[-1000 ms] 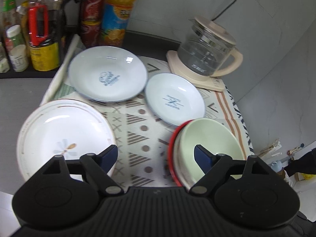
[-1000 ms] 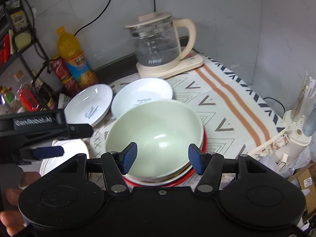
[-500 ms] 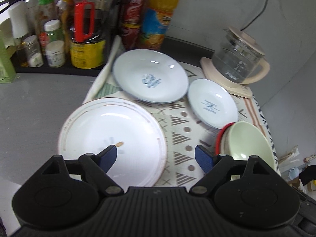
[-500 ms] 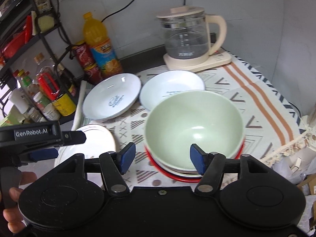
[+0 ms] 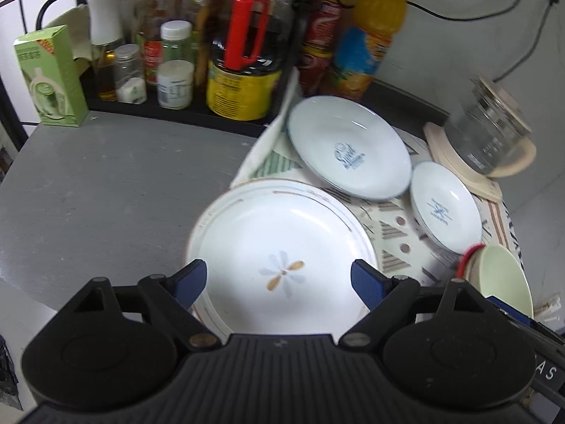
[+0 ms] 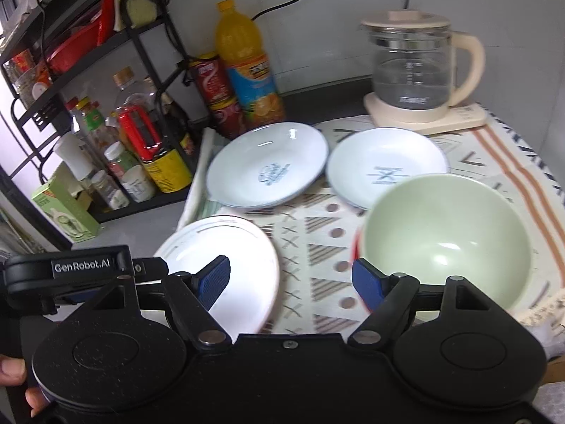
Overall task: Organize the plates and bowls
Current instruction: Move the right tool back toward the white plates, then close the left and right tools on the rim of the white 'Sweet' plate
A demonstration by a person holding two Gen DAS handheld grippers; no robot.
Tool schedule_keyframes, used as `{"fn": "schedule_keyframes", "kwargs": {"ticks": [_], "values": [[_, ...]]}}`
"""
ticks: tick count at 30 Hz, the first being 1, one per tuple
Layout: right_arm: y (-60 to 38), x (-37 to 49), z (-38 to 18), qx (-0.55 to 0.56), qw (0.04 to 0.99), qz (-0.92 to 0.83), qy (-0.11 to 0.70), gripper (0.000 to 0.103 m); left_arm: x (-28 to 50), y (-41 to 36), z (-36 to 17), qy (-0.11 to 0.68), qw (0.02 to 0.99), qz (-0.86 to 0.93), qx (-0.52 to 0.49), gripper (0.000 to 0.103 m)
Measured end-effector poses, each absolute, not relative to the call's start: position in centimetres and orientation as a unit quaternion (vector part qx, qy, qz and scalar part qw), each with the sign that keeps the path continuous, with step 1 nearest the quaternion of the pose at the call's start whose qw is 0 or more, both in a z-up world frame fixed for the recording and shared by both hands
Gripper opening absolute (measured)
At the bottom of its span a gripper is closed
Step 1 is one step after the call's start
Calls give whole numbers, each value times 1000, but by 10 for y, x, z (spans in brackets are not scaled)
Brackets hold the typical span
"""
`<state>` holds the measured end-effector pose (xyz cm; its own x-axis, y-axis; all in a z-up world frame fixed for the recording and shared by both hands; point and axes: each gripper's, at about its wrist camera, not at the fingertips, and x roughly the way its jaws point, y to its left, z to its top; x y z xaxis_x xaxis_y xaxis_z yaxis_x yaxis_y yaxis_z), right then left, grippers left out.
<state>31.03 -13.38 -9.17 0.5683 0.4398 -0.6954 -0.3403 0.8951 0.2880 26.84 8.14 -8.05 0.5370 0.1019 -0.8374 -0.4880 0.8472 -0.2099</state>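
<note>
Claws first: the left claw [image 5: 279,279] hangs released, its blue pads spread wide above the large white plate [image 5: 282,261] with the flower motif, touching nothing. The right claw [image 6: 291,279] has just been opening its jaws and is also released; nothing lies between its pads, which frame the patterned cloth [image 6: 317,247] between that plate and the pale green bowl [image 6: 445,236]. In the right wrist view the left claw's body shows at the lower left, with part of a hand [image 6: 14,381] at the frame's edge. The green bowl sits nested on a small stack whose bottom piece has a red rim [image 5: 468,256], at the cloth's near right. Behind it rest two white dishes with blue rims and blue prints: a larger dish [image 6: 268,166] to the left and a smaller dish [image 6: 386,169] to the right, just beside each other. The large white plate lies partly on the cloth's left edge and partly on the grey tabletop [image 5: 106,190]. Farther back stand a glass kettle [image 6: 413,70] on its cream base, an orange drink bottle [image 6: 250,67], red cans [image 6: 215,88], and a black rack [image 6: 81,46] crowded with bottles and jars; a green carton [image 5: 49,77] stands beside it.
</note>
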Motion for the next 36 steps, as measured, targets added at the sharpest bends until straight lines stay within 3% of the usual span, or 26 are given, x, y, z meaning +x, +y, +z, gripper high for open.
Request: {"fn": "schedule_keyframes", "kwargs": {"ticks": [10, 21, 25, 36], "values": [[-109, 345, -100, 73, 875, 233, 419, 75, 299, 115, -86, 434, 848, 185, -243, 87], [-98, 410, -116, 107, 862, 209, 449, 65, 365, 127, -103, 418, 847, 168, -283, 83], [-93, 435, -129, 117, 854, 195, 468, 59, 388, 131, -118, 424, 841, 166, -293, 76], [-65, 483, -168, 117, 827, 173, 522, 54, 441, 137, -159, 453, 818, 171, -310, 55]]}}
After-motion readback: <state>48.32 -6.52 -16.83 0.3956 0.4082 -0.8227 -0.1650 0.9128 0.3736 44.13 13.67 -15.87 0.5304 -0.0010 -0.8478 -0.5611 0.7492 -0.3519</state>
